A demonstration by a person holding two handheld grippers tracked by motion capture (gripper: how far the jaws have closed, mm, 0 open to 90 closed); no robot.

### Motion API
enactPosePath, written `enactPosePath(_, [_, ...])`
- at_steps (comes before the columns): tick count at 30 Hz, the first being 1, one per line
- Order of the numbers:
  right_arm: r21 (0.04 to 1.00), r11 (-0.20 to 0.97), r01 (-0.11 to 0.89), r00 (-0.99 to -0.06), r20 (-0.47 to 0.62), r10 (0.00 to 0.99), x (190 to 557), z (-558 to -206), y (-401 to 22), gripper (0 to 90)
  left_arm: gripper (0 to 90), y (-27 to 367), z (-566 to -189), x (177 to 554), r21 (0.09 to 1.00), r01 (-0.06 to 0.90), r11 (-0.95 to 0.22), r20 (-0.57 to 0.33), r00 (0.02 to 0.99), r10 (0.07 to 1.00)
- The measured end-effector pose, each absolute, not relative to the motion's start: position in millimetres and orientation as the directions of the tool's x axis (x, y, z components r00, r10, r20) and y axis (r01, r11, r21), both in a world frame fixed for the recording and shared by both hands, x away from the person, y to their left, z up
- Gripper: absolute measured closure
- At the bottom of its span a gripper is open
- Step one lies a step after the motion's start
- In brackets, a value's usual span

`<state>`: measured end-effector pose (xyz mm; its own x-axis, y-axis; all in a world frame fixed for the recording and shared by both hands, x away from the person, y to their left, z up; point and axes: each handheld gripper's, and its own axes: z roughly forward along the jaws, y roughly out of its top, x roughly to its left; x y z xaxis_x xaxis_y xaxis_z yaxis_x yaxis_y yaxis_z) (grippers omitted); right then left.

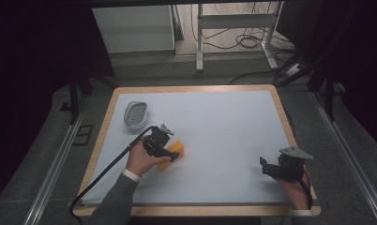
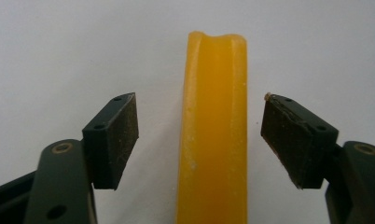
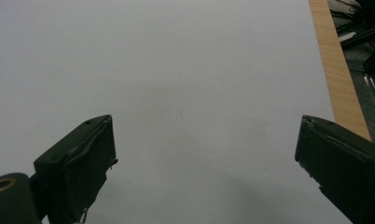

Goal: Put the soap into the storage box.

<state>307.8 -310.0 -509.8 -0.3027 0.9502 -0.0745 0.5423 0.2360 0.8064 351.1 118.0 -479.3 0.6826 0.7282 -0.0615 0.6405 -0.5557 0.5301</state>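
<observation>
A yellow-orange block lies on the white mat, left of centre. My left gripper reaches down over it from the left. In the left gripper view the block runs lengthwise between the two jaws of the left gripper. A gap of white mat shows on each side, so the pads do not touch it: the gripper is open. My right gripper rests low near the table's front right, and its jaws stand wide open over bare mat.
A white oval dish with a ribbed inside sits at the mat's left, behind the left hand. The wooden table rim frames the mat; its right edge lies close to the right gripper. Desk legs and cables stand beyond the table.
</observation>
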Motion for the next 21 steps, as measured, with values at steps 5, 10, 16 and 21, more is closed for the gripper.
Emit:
enactPosePath(5, [0.804,0.237,0.546,-0.301,-0.076,0.951,308,-510,-310,5.0,32.6,115,-485,352,0.500,0.648,-0.574,-0.056,0.686,0.725])
enactPosePath(10, [0.803,0.239,0.546,-0.298,-0.081,0.951,308,-510,-310,5.0,37.3,112,-489,350,0.478,0.648,-0.592,-0.044,0.692,0.721])
enactPosePath(16, [0.801,0.241,0.548,-0.295,-0.084,0.952,308,-510,-311,5.0,45.0,109,-496,351,0.452,0.654,-0.607,-0.054,0.699,0.713])
enactPosePath(21, [0.801,0.242,0.547,-0.295,-0.087,0.952,307,-510,-311,5.0,55.5,109,-498,350,0.454,0.657,-0.603,-0.044,0.692,0.721])
